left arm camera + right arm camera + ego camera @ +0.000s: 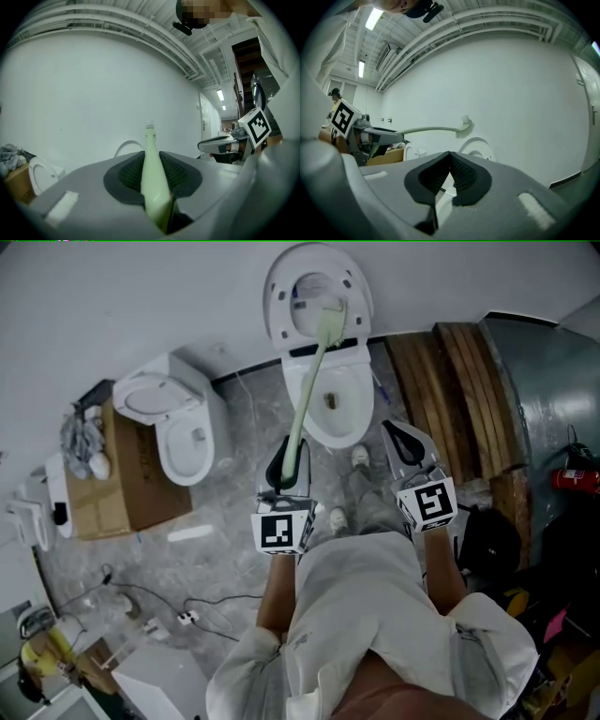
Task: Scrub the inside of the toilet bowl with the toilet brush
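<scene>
I see a second toilet (178, 423) off to the left, with its lid up. It stands just beside a brown cardboard box (122, 488). A heap of grey rags (82, 439) lies on top of the box. The floor (234, 484) is grey stone with pale streaks. A small white strip (190, 533) lies on it near the box. Black wires (150, 596) curl over the floor lower down, by a white plug block (187, 618). On the right are brown wooden boards (469, 390), side by side. A red fire extinguisher (574, 477) sits at the far right edge. The wall (112, 296) is plain white. In the right gripper view I see long lamps (375, 18) and pipes (464, 21) on the ceiling.
</scene>
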`<state>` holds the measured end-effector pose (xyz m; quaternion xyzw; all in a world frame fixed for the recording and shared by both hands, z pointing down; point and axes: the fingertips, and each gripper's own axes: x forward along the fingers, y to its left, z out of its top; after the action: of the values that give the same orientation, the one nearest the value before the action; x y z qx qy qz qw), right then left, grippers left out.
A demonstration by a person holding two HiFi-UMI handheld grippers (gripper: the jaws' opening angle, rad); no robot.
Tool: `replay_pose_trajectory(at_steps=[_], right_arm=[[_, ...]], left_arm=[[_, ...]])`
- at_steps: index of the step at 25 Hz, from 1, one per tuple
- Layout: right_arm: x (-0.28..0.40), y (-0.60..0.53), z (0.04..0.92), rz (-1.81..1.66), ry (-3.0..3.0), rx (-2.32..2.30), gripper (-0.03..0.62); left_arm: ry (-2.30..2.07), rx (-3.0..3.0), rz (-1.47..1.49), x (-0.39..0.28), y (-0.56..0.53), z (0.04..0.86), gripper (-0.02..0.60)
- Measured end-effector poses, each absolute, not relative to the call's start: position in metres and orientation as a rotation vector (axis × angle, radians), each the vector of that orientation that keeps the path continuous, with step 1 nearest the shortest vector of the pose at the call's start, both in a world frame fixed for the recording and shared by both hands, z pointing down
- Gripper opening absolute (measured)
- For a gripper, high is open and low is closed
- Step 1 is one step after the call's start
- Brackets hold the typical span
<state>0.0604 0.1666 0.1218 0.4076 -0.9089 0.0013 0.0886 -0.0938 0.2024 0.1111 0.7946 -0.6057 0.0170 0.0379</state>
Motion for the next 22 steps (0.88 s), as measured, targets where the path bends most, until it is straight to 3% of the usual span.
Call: replay_pose_trajectory(at_steps=[22], right_arm=[[0.062, -0.012, 0.226, 0.338, -2.725, 0.89, 0.003]], left_arm=[[-1.892, 2.187, 0.213, -0.084, 0.044, 0.207, 0.114]])
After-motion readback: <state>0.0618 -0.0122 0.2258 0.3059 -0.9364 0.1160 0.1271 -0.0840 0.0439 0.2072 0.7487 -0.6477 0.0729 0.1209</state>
